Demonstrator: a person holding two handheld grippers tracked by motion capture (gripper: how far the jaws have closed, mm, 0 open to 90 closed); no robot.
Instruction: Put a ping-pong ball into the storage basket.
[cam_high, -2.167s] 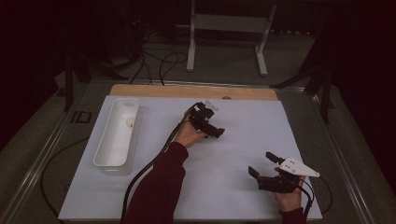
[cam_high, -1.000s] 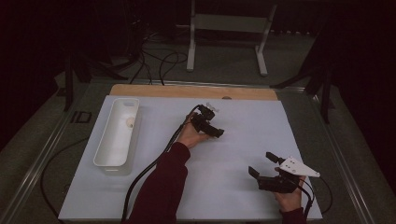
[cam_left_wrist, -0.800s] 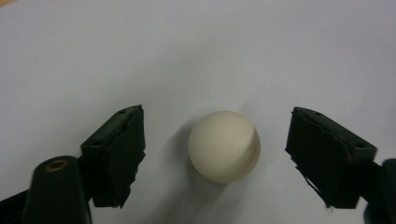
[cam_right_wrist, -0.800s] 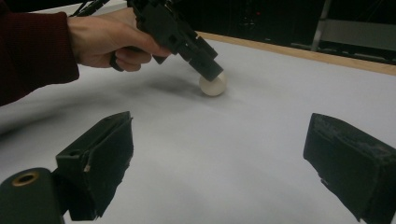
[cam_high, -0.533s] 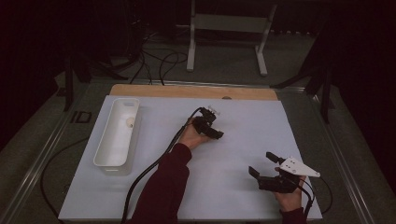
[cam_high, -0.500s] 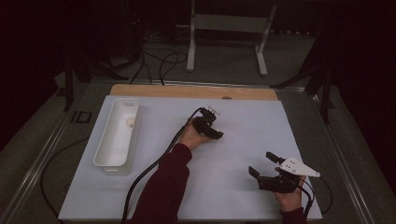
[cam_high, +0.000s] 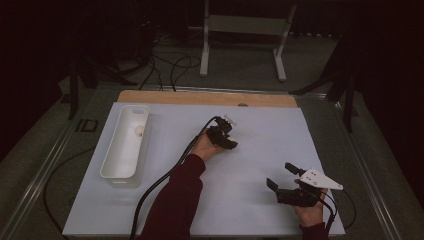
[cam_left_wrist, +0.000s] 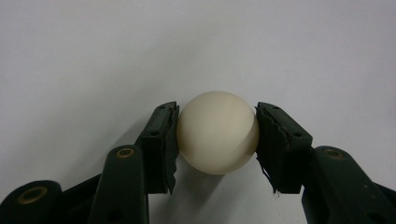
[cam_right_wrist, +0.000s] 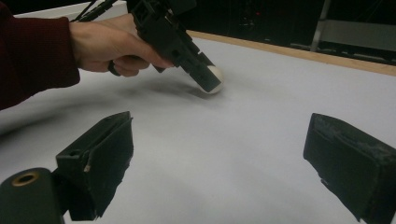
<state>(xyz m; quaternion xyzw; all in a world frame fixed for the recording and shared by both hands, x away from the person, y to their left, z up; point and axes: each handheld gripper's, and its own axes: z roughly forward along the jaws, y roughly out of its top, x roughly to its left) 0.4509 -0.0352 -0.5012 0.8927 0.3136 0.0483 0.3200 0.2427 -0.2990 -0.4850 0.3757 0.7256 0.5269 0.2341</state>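
Note:
A cream-white ball (cam_left_wrist: 217, 132) rests on the white table sheet (cam_high: 260, 145) near its middle. My left gripper (cam_high: 229, 141) points down at it and is shut on it. Its jaws have just been closing, and both black pads (cam_left_wrist: 162, 140) now press the ball's sides. The right gripper view shows the same grip from the side, with the ball (cam_right_wrist: 215, 78) at the tip of the left gripper (cam_right_wrist: 205, 77). My right gripper (cam_high: 280, 175) hovers low near the front right of the sheet. Its jaws stand wide open with nothing between them (cam_right_wrist: 219, 154).
A long white tray (cam_high: 112, 150) lies at the left of the sheet with a small pale ball (cam_high: 140, 131) in its far end. A wooden strip (cam_high: 200, 97) runs along the sheet's far edge. Cables trail from both grippers.
Since the earliest frame the left hand has shifted slightly toward the near right and settled over the ball. The right hand has stayed put.

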